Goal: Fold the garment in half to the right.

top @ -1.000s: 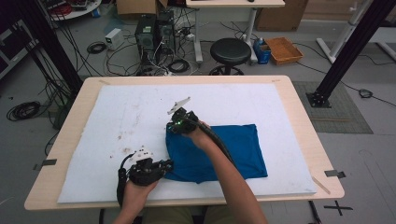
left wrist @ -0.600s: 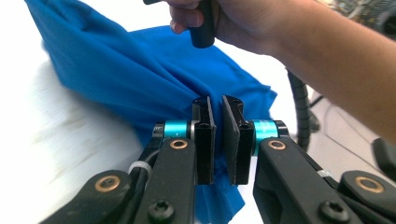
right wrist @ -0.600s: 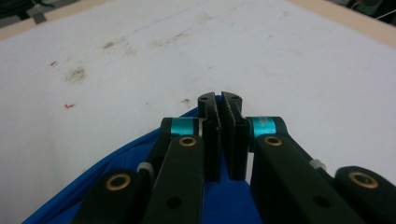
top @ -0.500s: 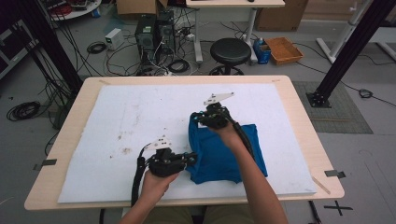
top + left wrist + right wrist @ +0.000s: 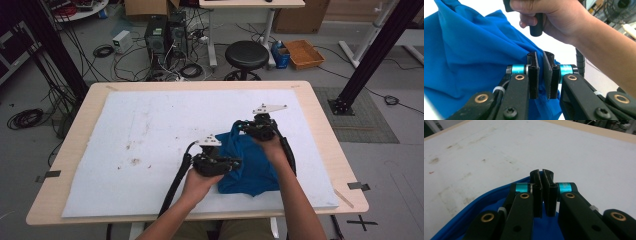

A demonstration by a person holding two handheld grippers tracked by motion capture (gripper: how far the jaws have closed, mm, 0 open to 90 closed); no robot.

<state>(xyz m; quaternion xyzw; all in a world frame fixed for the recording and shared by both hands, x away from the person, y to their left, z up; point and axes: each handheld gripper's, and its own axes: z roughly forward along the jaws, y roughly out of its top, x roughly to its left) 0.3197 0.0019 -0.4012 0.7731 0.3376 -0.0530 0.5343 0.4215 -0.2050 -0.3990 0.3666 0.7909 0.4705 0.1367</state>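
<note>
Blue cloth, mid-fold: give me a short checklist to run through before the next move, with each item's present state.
1. Left tongs closed on the blue cloth: ok, fabric is pinched between the pads at its near edge.
2. Right tongs closed on the cloth: ok, shut with the blue hem at the pads.
3. Cloth lifted off the white mat where it is gripped: ok, it bunches up between the hands.
4. Edges aligned for the fold: cannot tell, the cloth is crumpled.
5. Landing area free: ok, the mat to the right of the cloth is bare.
</note>
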